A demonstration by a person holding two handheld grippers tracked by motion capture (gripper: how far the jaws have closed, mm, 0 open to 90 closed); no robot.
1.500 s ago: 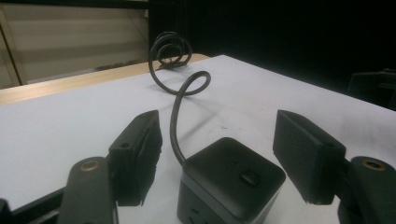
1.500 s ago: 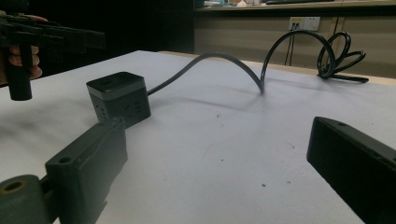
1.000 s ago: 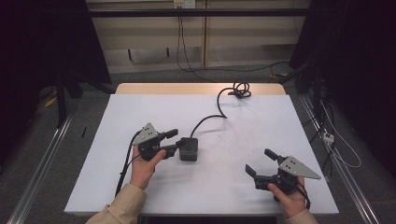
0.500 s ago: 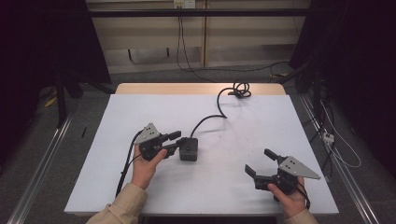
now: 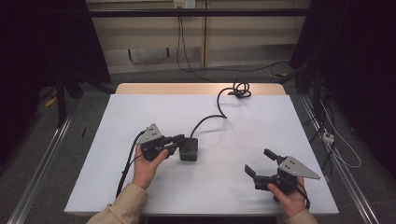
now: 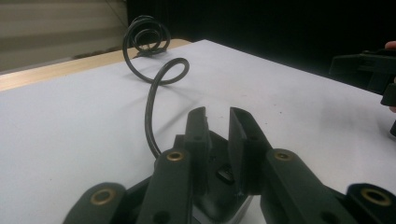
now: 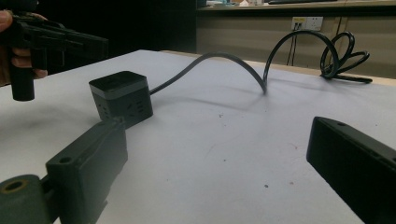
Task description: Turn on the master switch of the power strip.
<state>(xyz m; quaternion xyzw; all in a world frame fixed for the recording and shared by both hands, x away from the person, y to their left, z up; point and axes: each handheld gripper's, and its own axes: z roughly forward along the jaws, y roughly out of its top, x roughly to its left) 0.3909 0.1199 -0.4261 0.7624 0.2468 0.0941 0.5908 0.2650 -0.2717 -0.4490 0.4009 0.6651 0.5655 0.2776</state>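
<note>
The one change is at the left gripper (image 5: pixel 179 139): its jaws have just been closing — a second ago they stood visibly apart in the high view, one above the other beside the black socket cube (image 5: pixel 189 149), and now they lie drawn close together with only a narrow gap between them. In the left gripper view the two jaw tips stand nearly parallel just over the cube's top — nothing is clamped between them, and the cube's near edge shows below them.
</note>
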